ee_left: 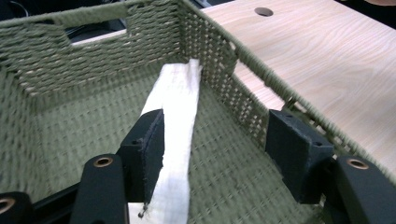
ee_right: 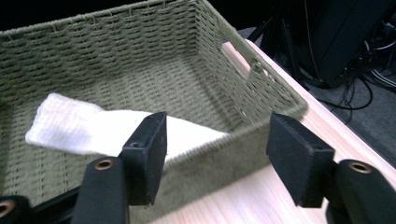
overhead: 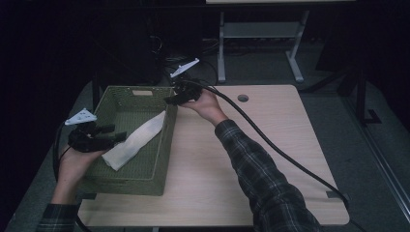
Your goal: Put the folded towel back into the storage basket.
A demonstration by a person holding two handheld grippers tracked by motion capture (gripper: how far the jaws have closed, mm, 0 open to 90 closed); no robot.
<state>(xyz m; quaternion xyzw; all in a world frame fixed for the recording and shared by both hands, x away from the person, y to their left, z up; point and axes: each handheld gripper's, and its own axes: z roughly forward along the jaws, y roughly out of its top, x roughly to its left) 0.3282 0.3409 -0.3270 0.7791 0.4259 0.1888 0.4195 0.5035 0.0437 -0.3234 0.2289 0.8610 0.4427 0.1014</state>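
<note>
At nine o'clock on the pale wooden table (overhead: 270, 159), seen from the high view, the left gripper (overhead: 113, 134) hangs over the left wall of the olive-green woven rectangular basket (overhead: 126, 180), held by the person's left hand (overhead: 72, 166), with its grey three-cornered plate at its upper left. Its jaws are spread; in the left gripper view the left gripper (ee_left: 215, 140) shows its two black pads standing apart, one lying over the edge of the cloth, the other near the basket's right-hand wall, and neither presses on anything. Between the two hands, inside the basket, lies the white folded strip of cloth (overhead: 136, 139), slanting from about seven o'clock on the basket floor up toward one o'clock, where its upper end leans on the right wall of the basket; in the left gripper view the cloth (ee_left: 180, 121) runs away toward the far corner. Further right, at about twelve o'clock on the table, the right gripper (overhead: 173, 99) sits in the person's right hand (overhead: 205, 104) just at the basket's far right corner, a thick black cable trailing off toward four o'clock across the plaid sleeve. In the right gripper view the right gripper (ee_right: 217, 149) also has its jaws wide apart with nothing between them; beyond them the cloth (ee_right: 74, 126) rests against the basket rim.
</note>
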